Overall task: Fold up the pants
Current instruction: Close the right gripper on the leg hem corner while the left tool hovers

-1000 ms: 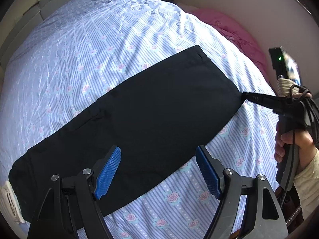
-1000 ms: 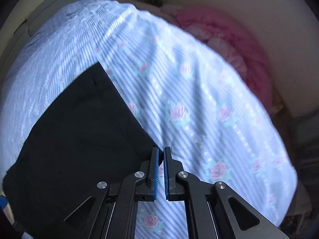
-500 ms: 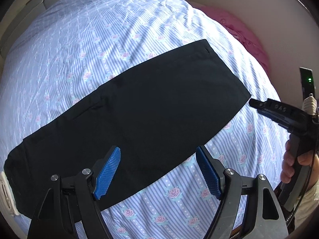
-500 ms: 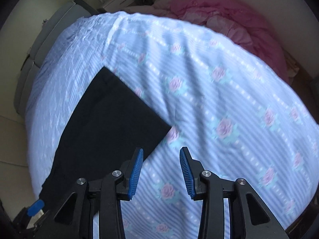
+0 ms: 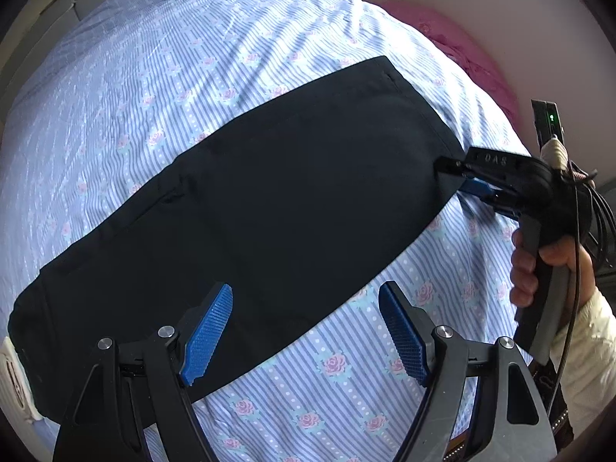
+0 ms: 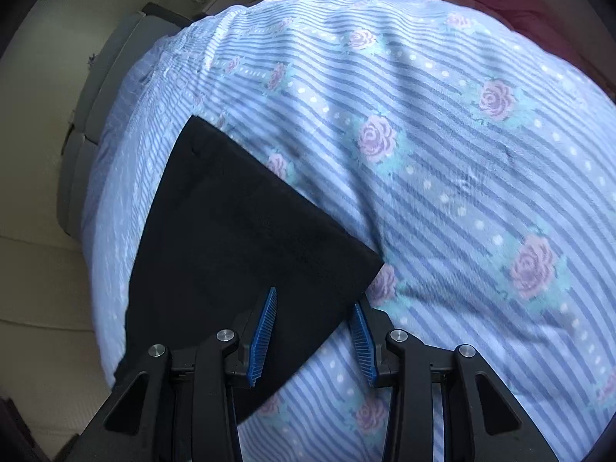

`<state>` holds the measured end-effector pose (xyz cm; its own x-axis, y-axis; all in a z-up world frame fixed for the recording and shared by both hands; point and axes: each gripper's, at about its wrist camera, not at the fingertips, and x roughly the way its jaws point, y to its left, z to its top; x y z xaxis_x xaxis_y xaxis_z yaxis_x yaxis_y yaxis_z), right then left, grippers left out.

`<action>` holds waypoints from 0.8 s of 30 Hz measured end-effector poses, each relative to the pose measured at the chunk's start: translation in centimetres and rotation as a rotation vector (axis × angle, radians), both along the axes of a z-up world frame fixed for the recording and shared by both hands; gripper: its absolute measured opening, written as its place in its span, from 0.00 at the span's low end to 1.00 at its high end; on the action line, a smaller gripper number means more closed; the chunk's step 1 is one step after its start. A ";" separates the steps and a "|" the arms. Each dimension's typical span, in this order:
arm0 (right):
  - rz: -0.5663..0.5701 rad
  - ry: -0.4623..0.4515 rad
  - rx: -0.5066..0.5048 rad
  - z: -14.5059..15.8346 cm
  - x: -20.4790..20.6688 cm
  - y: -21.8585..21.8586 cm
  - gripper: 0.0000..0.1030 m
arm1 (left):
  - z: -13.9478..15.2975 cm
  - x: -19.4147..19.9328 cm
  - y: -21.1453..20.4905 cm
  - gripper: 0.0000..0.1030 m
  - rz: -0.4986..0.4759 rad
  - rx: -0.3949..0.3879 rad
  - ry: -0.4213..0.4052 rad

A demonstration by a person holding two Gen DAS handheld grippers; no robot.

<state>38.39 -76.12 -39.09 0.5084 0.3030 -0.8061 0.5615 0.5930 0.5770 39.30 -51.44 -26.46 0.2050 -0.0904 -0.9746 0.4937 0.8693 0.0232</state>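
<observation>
Black pants (image 5: 269,208) lie flat, folded lengthwise, across a blue striped floral bedsheet (image 5: 192,57). My left gripper (image 5: 306,331) is open and empty, above the near long edge of the pants. My right gripper (image 6: 313,333) is open, with its jaws either side of the near corner of the pants' end (image 6: 246,238). In the left wrist view the right gripper (image 5: 454,177) is at the pants' right end, held by a hand (image 5: 546,265).
A pink blanket (image 5: 462,50) lies at the bed's far right. A grey headboard (image 6: 88,123) is at the far end of the bed. A white object (image 5: 15,377) sits at the pants' left end.
My right gripper was shut at the pants' corner, then opened and pulled back, and has now come forward again, open, around that corner. The left gripper stayed open over the near edge.
</observation>
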 end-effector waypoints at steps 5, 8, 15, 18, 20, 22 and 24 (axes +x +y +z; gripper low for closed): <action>-0.046 -0.013 0.015 1.3 -1.4 -0.5 0.27 | 0.0 -0.4 -0.6 0.76 -0.021 -0.003 0.003; -0.047 -0.081 -0.036 3.6 -1.9 -0.1 0.24 | 0.1 -0.4 -0.7 0.76 -0.024 -0.008 0.004; -0.009 -0.069 -0.085 4.4 0.2 0.5 0.24 | 0.0 -0.2 -0.5 0.76 -0.006 -0.010 0.010; -0.022 -0.068 -0.105 4.6 0.2 0.5 0.22 | -0.1 0.2 -0.4 0.78 -0.011 -0.016 0.004; -0.037 -0.040 -0.115 4.3 0.0 0.4 0.14 | -0.2 1.0 -0.7 0.79 -0.036 -0.029 -0.003; -0.038 -0.012 -0.145 4.1 -0.5 0.4 0.14 | -0.2 2.5 -1.3 0.79 -0.097 -0.048 -0.020; -0.035 -0.004 -0.193 4.3 -0.5 1.0 0.14 | -0.2 4.4 -2.3 0.79 -0.170 -0.068 -0.037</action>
<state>37.88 -75.14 -34.78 0.5188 0.1254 -0.8457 0.5818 0.6730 0.4567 43.70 -53.72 -26.70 0.2164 -0.1919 -0.9573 0.6335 0.7737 -0.0119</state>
